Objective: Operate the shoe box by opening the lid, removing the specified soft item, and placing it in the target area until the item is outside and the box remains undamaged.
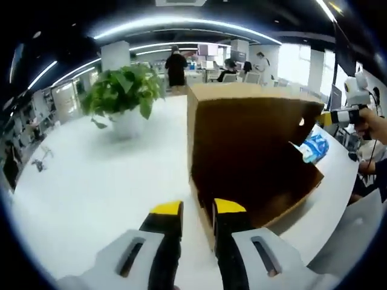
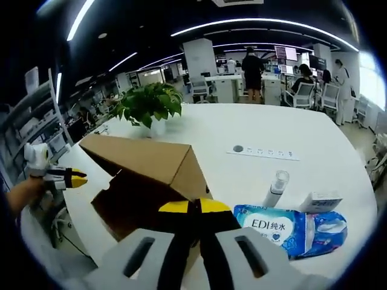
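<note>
Shoe box point(image 1: 254, 157) lid raised, left tool point(image 1: 197, 209) slightly parted beside it; right tool point(image 2: 194, 207) closed, holding nothing

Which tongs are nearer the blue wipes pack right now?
Right. The right tongs sit just beside the blue wipes pack; the left tongs are across the shoe box from it.

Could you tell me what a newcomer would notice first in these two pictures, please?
The big brown cardboard box stands out first, sitting open on the white table just ahead of the left gripper. In the right gripper view, the blue wet-wipes pack lies on the table right of the right gripper, whose jaws are together at the box's edge. Behind the box sits a leafy potted plant.
</note>
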The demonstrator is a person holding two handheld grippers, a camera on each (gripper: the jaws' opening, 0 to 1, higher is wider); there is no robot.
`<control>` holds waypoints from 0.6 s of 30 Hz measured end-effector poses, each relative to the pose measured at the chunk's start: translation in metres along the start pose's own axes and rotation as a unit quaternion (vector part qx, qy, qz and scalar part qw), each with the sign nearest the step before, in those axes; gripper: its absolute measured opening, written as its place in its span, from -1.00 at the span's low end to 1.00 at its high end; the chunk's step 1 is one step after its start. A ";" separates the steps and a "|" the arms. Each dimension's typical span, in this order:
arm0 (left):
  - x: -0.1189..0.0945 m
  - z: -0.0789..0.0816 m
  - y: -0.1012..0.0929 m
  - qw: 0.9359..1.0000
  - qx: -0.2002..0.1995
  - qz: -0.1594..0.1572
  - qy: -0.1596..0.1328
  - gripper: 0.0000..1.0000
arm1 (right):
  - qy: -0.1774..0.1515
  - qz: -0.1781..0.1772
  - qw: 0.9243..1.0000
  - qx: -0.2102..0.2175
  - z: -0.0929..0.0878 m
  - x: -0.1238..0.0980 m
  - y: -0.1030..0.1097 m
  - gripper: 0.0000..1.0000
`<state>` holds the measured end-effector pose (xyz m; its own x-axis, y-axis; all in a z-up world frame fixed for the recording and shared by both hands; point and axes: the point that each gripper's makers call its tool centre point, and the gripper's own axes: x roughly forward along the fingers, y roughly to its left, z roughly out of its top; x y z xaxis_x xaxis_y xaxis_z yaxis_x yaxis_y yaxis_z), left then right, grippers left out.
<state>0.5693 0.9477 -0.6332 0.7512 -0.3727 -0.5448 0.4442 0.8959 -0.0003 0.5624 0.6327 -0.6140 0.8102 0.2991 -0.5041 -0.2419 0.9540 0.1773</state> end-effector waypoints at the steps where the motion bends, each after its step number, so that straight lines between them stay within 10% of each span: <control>1: -0.002 0.004 0.002 1.000 0.002 0.002 -0.005 -0.63 | 0.000 0.000 1.000 0.000 -0.001 -0.001 0.000 -0.96; 18: -0.002 0.025 -0.011 0.997 0.068 -0.037 -0.016 -0.57 | 0.016 0.003 1.000 -0.013 -0.029 -0.007 0.005 -0.96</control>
<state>0.5755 0.9327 -0.6114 0.7282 -0.4463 -0.5201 0.5599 0.8251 0.0759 0.5402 0.6360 -0.6346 0.7910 0.3053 -0.5302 -0.2612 0.9522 0.1585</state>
